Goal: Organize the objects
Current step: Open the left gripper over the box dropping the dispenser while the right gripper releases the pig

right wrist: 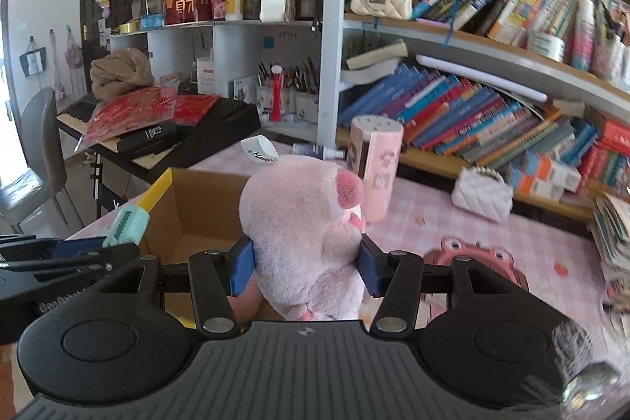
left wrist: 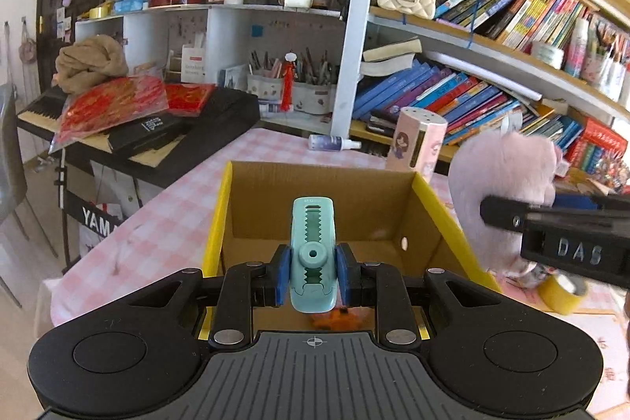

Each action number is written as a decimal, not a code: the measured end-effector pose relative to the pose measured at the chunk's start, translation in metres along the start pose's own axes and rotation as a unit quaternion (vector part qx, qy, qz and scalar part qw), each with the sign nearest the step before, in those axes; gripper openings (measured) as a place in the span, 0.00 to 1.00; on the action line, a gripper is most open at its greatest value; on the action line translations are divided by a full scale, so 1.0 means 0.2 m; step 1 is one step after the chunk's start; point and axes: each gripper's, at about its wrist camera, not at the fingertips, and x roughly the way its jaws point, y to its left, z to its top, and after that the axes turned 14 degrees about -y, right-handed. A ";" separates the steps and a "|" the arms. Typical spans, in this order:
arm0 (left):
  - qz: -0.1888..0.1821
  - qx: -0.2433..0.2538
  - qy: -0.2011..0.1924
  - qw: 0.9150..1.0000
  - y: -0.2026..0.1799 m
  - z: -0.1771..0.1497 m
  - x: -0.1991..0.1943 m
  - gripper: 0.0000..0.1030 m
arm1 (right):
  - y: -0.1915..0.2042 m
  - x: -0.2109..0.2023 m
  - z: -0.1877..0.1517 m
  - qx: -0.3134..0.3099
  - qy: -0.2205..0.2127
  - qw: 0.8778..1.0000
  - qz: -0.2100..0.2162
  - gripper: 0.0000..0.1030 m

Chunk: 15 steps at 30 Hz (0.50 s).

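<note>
I have the left gripper point(left wrist: 313, 272) pinching a mint-green clip point(left wrist: 313, 254) between its blue pads. The clip's long axis runs straight away from me along the fingers, its far end pointing into the open cardboard box point(left wrist: 315, 207) and hanging above the box floor. The box has yellow rims and sits on the pink checked table point(left wrist: 165, 223), close to the table's left edge; a black keyboard point(left wrist: 157, 136) stands just beyond that edge, so room on that side is tight. An orange thing lies low in the box under the clip, too hidden for me to name.

My right gripper point(right wrist: 307, 262) is clamped on a pink plush toy point(right wrist: 303, 223), squeezing its sides. The toy stands upright in the grip, snout turned to the right and away, a white tag sticking up behind it. It hangs over the box's right side, with the left gripper and clip just to its left in the right wrist view.

Past the box a pink tumbler point(right wrist: 376, 168) stands near the table's far edge, under the bookshelf point(right wrist: 472, 105). To the right the table carries a white quilted purse point(right wrist: 482, 195) and a pink frog-shaped thing point(right wrist: 476, 254), with open cloth between them.
</note>
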 end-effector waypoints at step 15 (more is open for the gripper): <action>0.036 0.042 0.070 0.996 -0.05 -0.11 0.35 0.22 | 0.00 0.38 0.01 -0.033 0.021 0.998 0.053 0.49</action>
